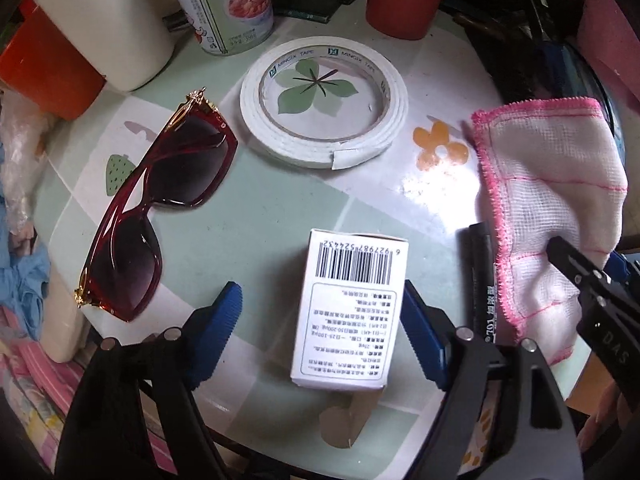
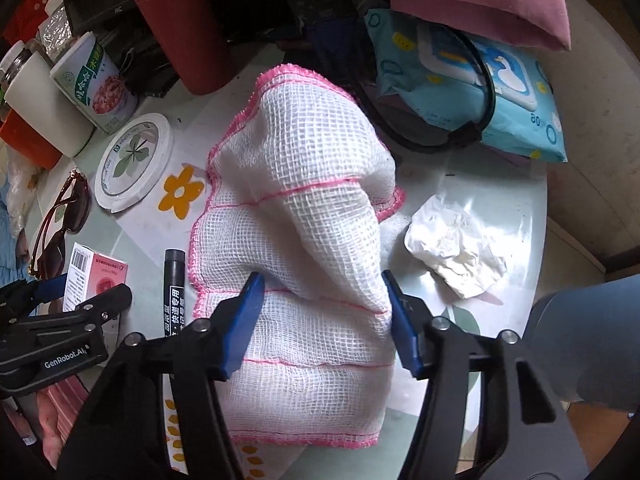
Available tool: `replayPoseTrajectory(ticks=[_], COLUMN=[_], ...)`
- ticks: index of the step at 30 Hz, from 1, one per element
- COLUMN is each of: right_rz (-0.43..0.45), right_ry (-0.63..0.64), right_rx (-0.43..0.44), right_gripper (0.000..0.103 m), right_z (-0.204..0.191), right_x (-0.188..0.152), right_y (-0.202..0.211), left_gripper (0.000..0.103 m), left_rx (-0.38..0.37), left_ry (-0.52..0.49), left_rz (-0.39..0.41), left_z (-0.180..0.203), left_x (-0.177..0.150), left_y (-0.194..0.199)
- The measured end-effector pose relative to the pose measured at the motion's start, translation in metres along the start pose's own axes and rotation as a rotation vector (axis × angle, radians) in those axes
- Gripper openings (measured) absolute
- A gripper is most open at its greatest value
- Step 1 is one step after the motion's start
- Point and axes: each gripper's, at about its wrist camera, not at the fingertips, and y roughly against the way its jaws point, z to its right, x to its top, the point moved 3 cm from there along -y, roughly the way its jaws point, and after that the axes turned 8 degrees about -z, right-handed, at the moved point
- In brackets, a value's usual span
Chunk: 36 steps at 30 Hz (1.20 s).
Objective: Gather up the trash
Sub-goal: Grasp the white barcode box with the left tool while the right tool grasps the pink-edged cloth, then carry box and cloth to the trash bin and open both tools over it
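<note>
Left claw [image 1: 320, 332] spread around small white carton [image 1: 348, 312] at surface's near edge — not yet pinched. Right claw [image 2: 320, 320] spread, straddling pink-edged cloth [image 2: 304, 208]; crumpled tissue [image 2: 454, 246] nearby. Next — press left claw shut, lift carton.

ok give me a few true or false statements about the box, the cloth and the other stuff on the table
1. The small white box lies between the open fingers of the left gripper. True.
2. The right gripper straddles the pink-edged cloth. True.
3. The tape roll stands on its edge. False: it lies flat.
4. The sunglasses rest on top of the cloth. False: they lie apart from it, on the table.
5. A crumpled tissue lies beside the cloth. True.
</note>
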Motion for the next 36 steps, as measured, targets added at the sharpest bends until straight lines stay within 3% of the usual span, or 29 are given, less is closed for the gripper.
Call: replayPoseTrajectory(ticks=[4,7,14,36], right_rz=[-0.001,0.011,0.044,0.158], right_ry=[0.005,0.01,0.004,0.023], right_rx=[0.016,0.021,0.044,0.056], right_gripper=[0.029,0.018,0.011,0.008], right_z=[-0.001,-0.001,0.004,-0.012], right_x=[0.001,0.0,-0.003,-0.012], right_y=[-0.001,0.003,0.021,0.093], left_gripper=[0.061,0.037,0.037,0.037], left_rx=[0.012,0.006,-0.037,-0.09], left_ry=[-0.005,-0.012,-0.022,0.039], left_rz=[0.008,0.009,0.019,0.086], left_z=[0.004,0.003,0.0,-0.017], left_x=[-0.001,-0.002,-0.001,-0.018], left_y=[0.006,0.013,0.024,0.087])
